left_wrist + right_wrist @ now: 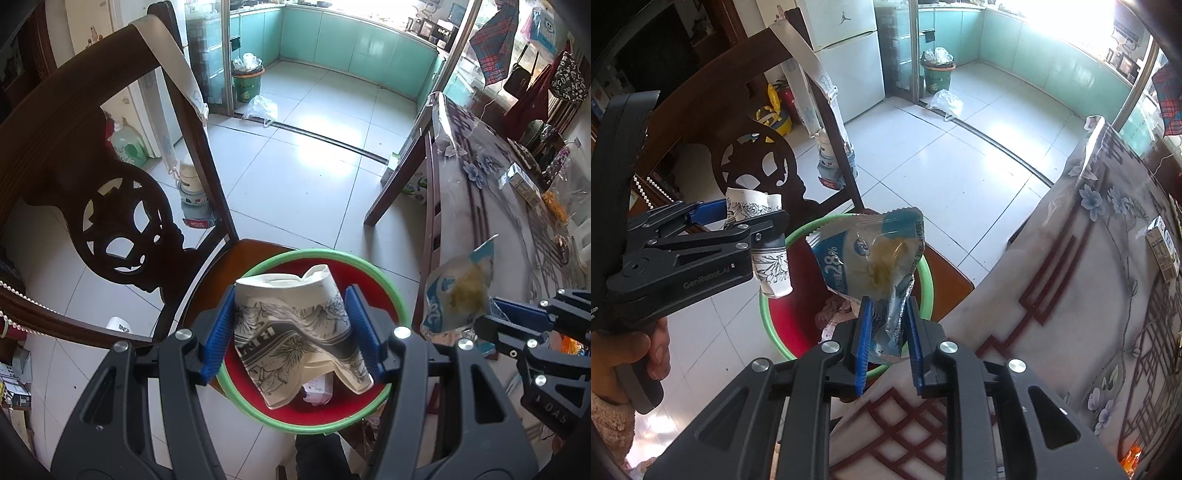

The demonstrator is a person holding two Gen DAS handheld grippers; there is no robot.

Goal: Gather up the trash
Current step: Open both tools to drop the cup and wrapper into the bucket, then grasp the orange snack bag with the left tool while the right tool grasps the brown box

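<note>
Nearest to us, the left gripper has its blue pads clamped on a crushed paper cup printed with dark flowers, held directly above the red basin with a green rim. The basin sits on the seat of a dark wooden chair, below and just ahead of the gripper's fingers, and a small pinkish scrap lies inside it under the cup. To the right of the cup we see the right gripper with a clear and blue plastic wrapper standing up between its pads. The pads are slightly parted; the left one lies close to the wrapper's crumpled tail, and we cannot tell whether either presses on it. The wrapper hangs over the basin's near edge, beside a table under a floral cloth. A hand grips the left gripper's handle.
</note>
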